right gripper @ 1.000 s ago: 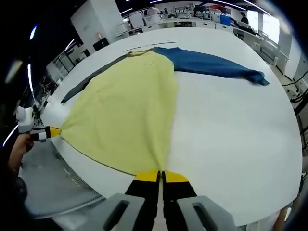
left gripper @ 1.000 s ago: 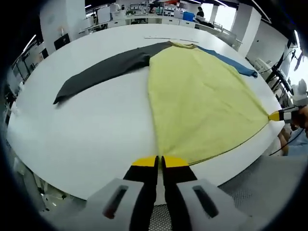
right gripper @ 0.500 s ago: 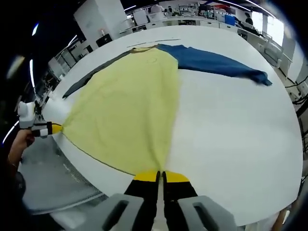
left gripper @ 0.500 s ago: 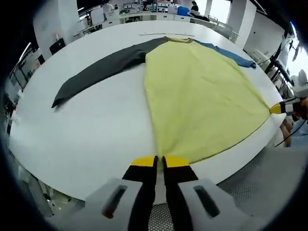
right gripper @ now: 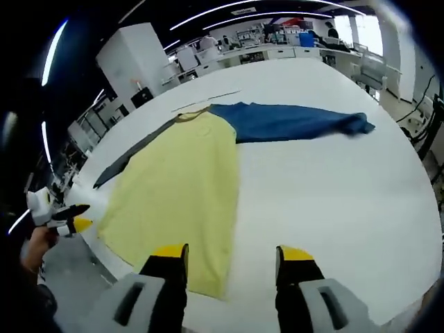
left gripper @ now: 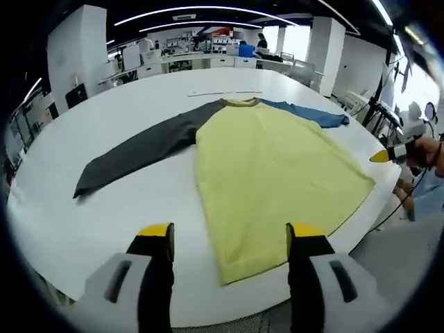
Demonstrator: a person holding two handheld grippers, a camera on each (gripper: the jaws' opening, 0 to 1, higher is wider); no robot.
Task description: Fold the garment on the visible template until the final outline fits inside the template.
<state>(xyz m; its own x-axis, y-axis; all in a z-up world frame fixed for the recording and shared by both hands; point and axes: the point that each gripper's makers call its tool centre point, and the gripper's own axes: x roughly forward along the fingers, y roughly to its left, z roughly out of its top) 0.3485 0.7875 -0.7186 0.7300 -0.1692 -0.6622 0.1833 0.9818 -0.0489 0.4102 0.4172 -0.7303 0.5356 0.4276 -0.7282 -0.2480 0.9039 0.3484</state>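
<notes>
Open-plan workshop with benches and strip lights in the background; large round white table [left gripper: 83, 208] as the work surface. Garment [left gripper: 270, 173] lying flat on it: yellow body, dark grey sleeve [left gripper: 139, 149] spread to one side, blue sleeve [right gripper: 291, 121] to the other, collar at the far end next to a thin strip [left gripper: 222, 93] on the tabletop, possibly a template edge; too faint to confirm. No clear template outline made out elsewhere.

Change noted against half a second ago: both tools then clamped on the two hem corners, hem drawn taut toward the table's near edge. Now released. Left gripper [left gripper: 229, 236] with jaws spread wide, nothing between them, near hem corner lying slack on the table just ahead. Right gripper [right gripper: 232, 255] likewise wide open and empty, its hem corner resting just ahead of its left jaw. Left gripper also seen at the left edge of the right gripper view, in a hand, clear of the cloth. Hem settled back inside the table edge, no longer stretched.

Assessment: spreading and straightening step apparently finished; garment flat, unfolded, fully in sight. Folding itself not yet begun. Sleeves extended well beyond the body, so likely first to be brought inward.
</notes>
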